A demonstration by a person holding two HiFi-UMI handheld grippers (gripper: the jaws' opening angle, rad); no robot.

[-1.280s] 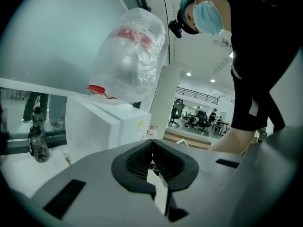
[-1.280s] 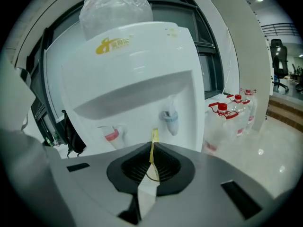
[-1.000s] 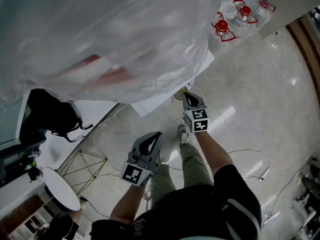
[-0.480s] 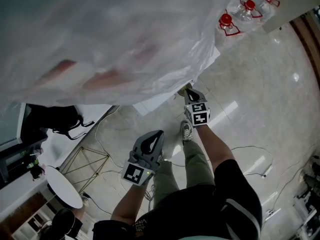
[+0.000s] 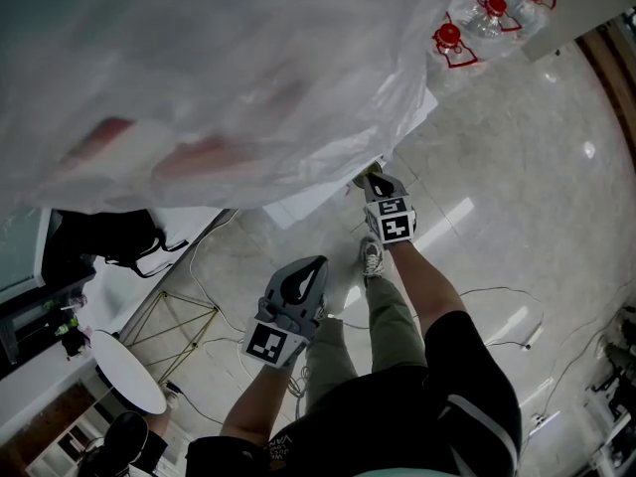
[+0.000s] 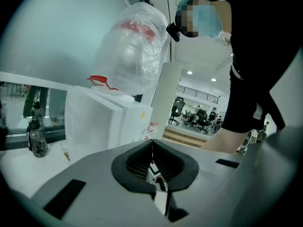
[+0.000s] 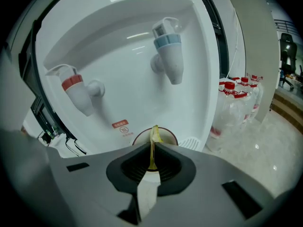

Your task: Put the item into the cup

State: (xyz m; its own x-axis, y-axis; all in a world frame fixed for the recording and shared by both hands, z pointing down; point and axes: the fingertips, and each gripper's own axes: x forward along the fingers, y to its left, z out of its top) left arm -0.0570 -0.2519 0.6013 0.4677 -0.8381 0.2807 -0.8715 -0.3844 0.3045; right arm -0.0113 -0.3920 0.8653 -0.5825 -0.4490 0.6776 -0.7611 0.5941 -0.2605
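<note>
Both grippers are shut. My right gripper (image 7: 152, 151) is clamped on the item (image 7: 153, 132), a thin, flat, yellowish piece seen edge-on. It stands up from between the ribbed black pads at the centre of the right gripper view.

Just behind it is the cup (image 7: 171, 137), round, with a dark brown rim and a pale inside. It sits in the glossy white alcove of a dispenser (image 7: 123, 56). The item lines up with the cup's mouth in this view; I cannot tell whether its lower end is inside.

Two stubby taps stick out of the alcove's curved back wall: a red-collared tap (image 7: 75, 91) at the left and a blue-collared tap (image 7: 168, 48) at upper centre. A small red label (image 7: 122, 125) sits on the wall between the taps and the cup. At the right of the frame stand clear plastic bottles (image 7: 234, 108) with red caps, on a polished pale stone floor (image 7: 272, 143).

My left gripper (image 6: 152, 144) has its jaws pressed together with nothing between them. Beyond it, at upper centre, a crinkled clear plastic bag (image 6: 135, 46) wraps a rounded shape.

In the head view the left gripper is at lower centre over the floor. The right gripper is higher, at the edge of the rumpled plastic that fills the upper left of the frame.
</note>
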